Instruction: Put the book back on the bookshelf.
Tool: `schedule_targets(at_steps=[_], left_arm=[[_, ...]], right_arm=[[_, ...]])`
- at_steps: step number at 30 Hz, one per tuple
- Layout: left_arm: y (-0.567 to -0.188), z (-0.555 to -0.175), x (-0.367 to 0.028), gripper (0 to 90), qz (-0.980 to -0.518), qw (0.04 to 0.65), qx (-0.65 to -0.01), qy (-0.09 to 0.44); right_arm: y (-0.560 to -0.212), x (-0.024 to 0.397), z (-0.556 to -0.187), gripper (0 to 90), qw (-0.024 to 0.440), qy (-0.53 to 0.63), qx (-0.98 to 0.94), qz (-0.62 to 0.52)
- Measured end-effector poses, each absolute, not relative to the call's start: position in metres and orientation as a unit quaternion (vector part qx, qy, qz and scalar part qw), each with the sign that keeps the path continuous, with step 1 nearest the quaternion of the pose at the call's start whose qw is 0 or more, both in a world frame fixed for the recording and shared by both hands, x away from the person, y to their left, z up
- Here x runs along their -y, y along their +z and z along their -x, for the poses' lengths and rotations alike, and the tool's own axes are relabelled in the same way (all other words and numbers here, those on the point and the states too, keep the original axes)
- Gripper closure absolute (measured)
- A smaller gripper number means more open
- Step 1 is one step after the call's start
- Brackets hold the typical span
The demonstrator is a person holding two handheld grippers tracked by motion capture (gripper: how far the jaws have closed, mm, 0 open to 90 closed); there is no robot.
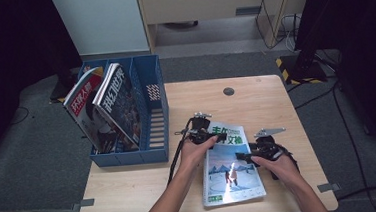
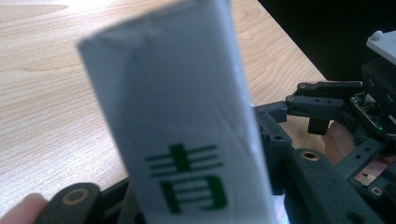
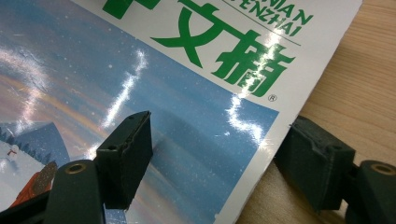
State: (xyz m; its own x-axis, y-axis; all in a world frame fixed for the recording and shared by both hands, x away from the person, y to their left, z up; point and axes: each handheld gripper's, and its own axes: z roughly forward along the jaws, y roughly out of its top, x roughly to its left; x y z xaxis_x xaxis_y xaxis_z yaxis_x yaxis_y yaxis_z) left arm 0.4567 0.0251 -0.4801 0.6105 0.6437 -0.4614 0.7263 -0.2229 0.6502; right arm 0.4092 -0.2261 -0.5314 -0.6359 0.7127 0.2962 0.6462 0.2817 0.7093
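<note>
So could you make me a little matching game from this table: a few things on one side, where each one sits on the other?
Things:
1. magazine with green title
2. blue file rack
3. left gripper
4. right gripper

Places:
A. at the magazine's right edge, one jaw above the cover and one beside it on the table
B. at the table's left edge, holding two upright magazines
C. lying flat on the table in front of the person
D. at the magazine's top left corner

Pairs: 1-C, 2-B, 3-D, 4-A

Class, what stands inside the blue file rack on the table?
Two magazines lean in the blue rack's left slots; the right slot looks empty. Their lower ends are hidden behind its front wall.
</note>
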Motion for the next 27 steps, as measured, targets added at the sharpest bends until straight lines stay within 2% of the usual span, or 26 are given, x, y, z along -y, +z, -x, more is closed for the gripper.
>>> schedule_targets(at_steps=[3, 9, 15, 27], left_arm=[[-0.477, -0.456, -0.024, 68.6, -0.780, 0.444, -0.439, -0.046], [-0.470, -0.454, -0.026, 70.4, -0.782, 0.451, -0.430, -0.033], [-0.457, -0.447, -0.026, 70.8, -0.788, 0.466, -0.401, -0.017], [-0.432, -0.444, -0.035, 72.0, -0.789, 0.484, -0.378, 0.011]], right_arm=[[-0.531, 0.227, -0.409, 27.5, 0.039, 0.421, -0.801, -0.424], [-0.529, 0.232, -0.409, 27.0, 0.029, 0.431, -0.795, -0.427], [-0.522, 0.241, -0.407, 30.0, 0.061, 0.451, -0.794, -0.402], [-0.517, 0.265, -0.409, 31.4, 0.090, 0.460, -0.770, -0.433]])
